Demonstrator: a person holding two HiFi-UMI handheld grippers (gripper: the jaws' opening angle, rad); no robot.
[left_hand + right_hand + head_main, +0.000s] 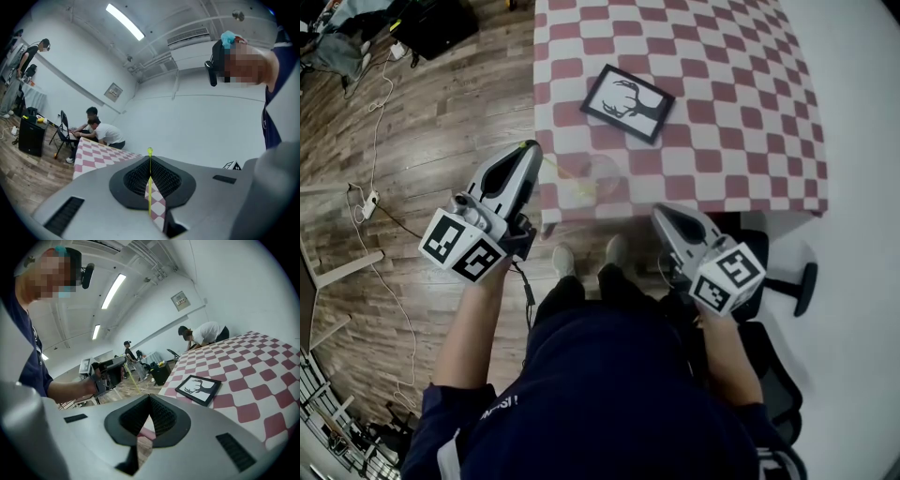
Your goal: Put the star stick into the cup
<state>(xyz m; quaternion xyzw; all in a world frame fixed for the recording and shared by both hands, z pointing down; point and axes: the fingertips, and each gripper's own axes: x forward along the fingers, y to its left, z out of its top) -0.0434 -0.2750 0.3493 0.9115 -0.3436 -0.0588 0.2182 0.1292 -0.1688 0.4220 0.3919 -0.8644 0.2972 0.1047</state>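
My left gripper is off the table's near-left corner, shut on a thin yellow-green stick that slants out over the checked tablecloth. In the left gripper view the stick stands pinched between the jaws of the left gripper, its small green tip above them. A faint clear cup stands on the cloth near the stick's far end. My right gripper hangs at the table's front edge, shut and empty; in the right gripper view the right gripper has nothing between its jaws.
A black-framed deer picture lies on the cloth beyond the cup. A black office chair stands at my right. Cables and a power strip lie on the wooden floor to the left. People sit at the table's far end.
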